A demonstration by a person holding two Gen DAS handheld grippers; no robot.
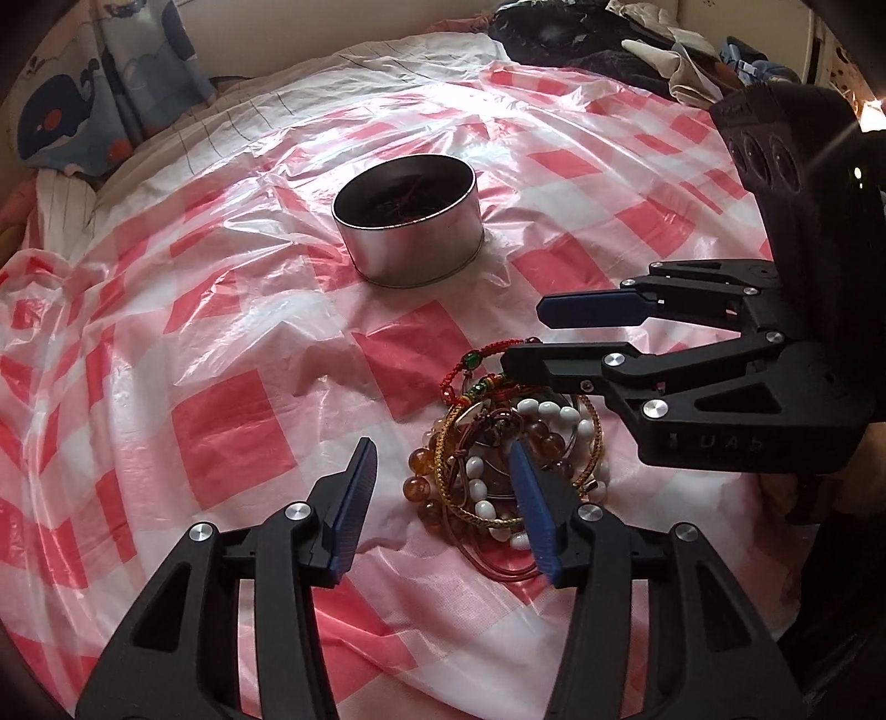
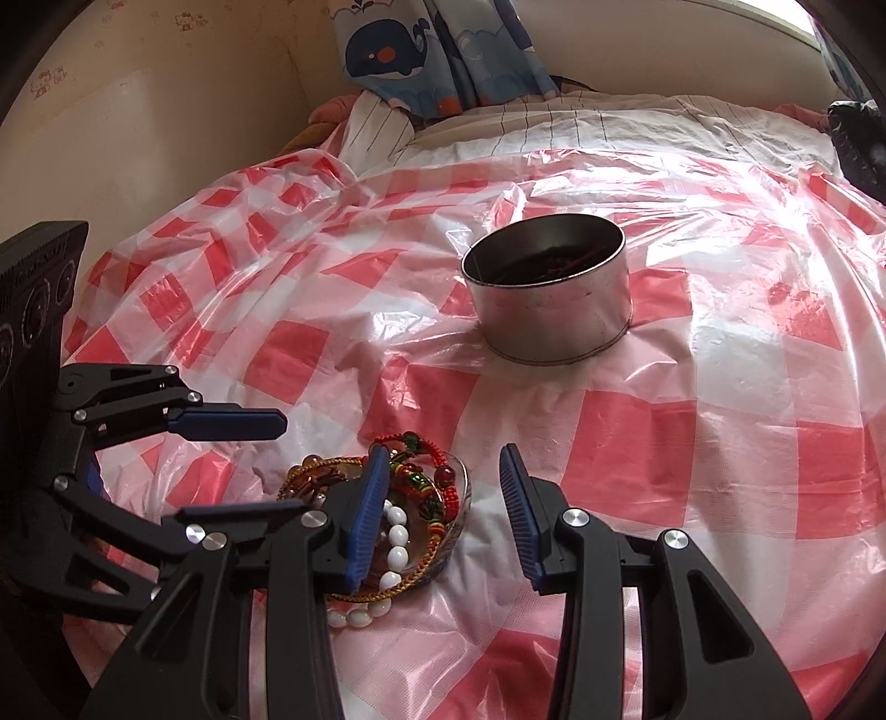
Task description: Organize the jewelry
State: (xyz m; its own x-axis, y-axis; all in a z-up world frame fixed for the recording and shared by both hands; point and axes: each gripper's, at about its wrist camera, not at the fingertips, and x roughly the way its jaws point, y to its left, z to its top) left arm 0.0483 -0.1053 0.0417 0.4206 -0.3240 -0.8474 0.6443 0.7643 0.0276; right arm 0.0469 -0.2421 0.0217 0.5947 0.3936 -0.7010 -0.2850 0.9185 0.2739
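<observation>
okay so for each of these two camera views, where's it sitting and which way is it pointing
Left wrist: on the left gripper, looking down its open fingers at the jewelry pile; the right gripper enters from the right.
Right wrist: on the right gripper, looking down and forward; the left gripper enters from the left.
Shared: pile, metal tin, checkered plastic sheet.

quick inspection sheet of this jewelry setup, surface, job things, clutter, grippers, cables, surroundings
surface: red and white checked plastic sheet, wrinkled, spread over a bed
job's things: heap of bracelets, white, amber and red cord ones, in a shallow clear dish; round metal tin, open, dark strands inside, standing apart beyond the heap
clutter: dark clothes pile at the far edge
grippers: left gripper open, one finger over the heap, nothing gripped; right gripper open, one finger over the dish, nothing gripped
cables: nothing seen
surroundings: whale print curtain, beige wall
</observation>
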